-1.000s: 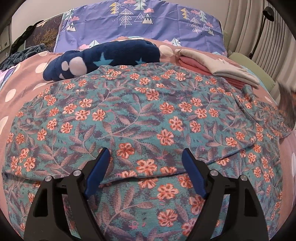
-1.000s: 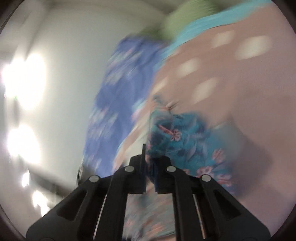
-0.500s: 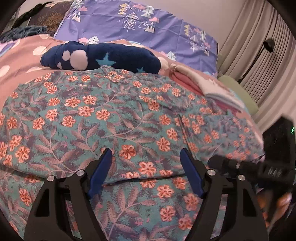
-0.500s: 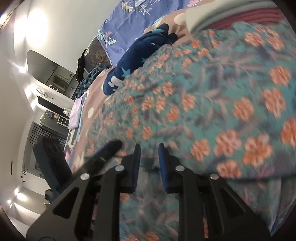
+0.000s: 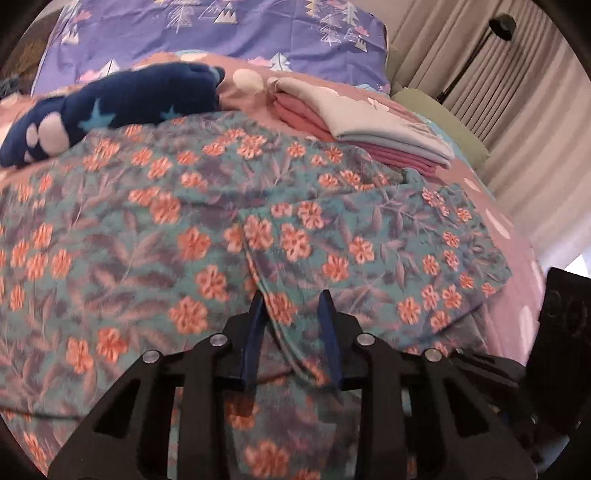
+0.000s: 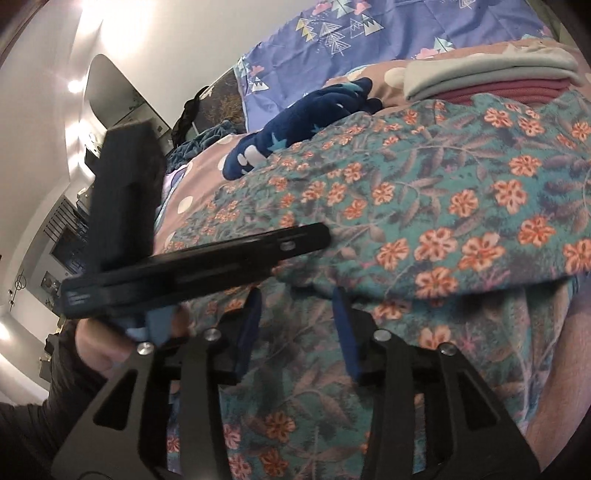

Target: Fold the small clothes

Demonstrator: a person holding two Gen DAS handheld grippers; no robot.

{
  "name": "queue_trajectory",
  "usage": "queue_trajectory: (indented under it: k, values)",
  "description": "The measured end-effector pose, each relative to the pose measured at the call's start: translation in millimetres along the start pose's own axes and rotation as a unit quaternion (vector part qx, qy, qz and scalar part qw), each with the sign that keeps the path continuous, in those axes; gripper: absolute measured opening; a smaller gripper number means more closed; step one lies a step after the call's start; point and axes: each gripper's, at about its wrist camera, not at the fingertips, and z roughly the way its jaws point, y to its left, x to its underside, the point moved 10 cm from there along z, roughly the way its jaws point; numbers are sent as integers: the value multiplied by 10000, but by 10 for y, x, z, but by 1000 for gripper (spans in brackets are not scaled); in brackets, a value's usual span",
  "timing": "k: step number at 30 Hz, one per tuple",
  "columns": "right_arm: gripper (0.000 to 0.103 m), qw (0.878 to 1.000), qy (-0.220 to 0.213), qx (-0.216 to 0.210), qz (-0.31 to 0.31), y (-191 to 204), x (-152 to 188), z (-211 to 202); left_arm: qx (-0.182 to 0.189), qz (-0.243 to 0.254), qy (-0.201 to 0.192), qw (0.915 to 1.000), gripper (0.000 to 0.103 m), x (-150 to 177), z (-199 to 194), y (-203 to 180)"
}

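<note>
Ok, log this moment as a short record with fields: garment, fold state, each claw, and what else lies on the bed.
garment: floral garment, spread on the bed
fold state: right part folded over onto the middle
left claw: open, fingers astride the folded edge
right claw: open, over the garment's near edge
also on bed: navy star-print fleece; folded stack of clothes; purple pillow

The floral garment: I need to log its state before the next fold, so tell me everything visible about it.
The floral garment is soft teal fabric printed with orange flowers and purplish leaves, spread wide across the pink dotted bedspread. Its right side is folded over onto the middle, forming a flap. A navy starred garment lies at its far edge, a folded stack at its far right. The left gripper straddles the flap's edge, fingers parted; the right gripper is open at the near edge.
</note>
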Motion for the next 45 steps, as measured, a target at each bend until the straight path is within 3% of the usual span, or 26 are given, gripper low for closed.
queue_trajectory:
  k: [2, 8, 13, 15, 18, 26, 28, 31, 33, 37, 42, 45]
  values:
    - [44, 10000, -5, -51, -1, 10, -18, 10, 143, -26, 23, 9999, 2, -68, -4, -57]
    - [44, 9995, -267, -152, 96, 10, -147, -42, 373, 384, -803, 9953, 2, -646, -623, -415]
    - [44, 9950, -833, 284, 464, -225, -451, -125, 253, 819, -1396, 9865, 2, -1016, -1203, -672]
    - [34, 9944, -654, 525, 643, -377, -418, -28, 117, 898, -1559, 9836, 2, -1070, -1362, -652]
    - [30, 9929, -467, 625, 903, -517, -362, 57, -121, 795, -1757, 9812, 2, -1129, -1637, -437]
    - [31, 9933, -369, 999, 458, -387, -246, 35, -828, 63, -1852, 9792, 2, -1046, -2114, 566]
    - [34, 9926, -312, 1132, 306, -343, -189, 14, -998, -11, -1834, 9780, 2, -975, -2165, 743]
    - [48, 9898, -150, 1410, -116, -228, -94, 53, -1196, -204, -1770, 9767, 2, -860, -2228, 1038]
    - [54, 9860, -78, 1621, -370, -181, -57, 83, -1257, -378, -1736, 9760, 2, -784, -2265, 1217]
    - [57, 9786, 25, 1949, -660, -152, -31, 140, -1389, -636, -1716, 9733, 2, -637, -2328, 1486]
    - [58, 9791, 32, 1926, -654, -203, -30, 110, -1589, -1003, -1486, 9709, 2, -324, -2210, 1864]
    - [63, 9790, 56, 1911, -708, -180, -42, 146, -1712, -1289, -1165, 9698, 3, -3, -1942, 2129]
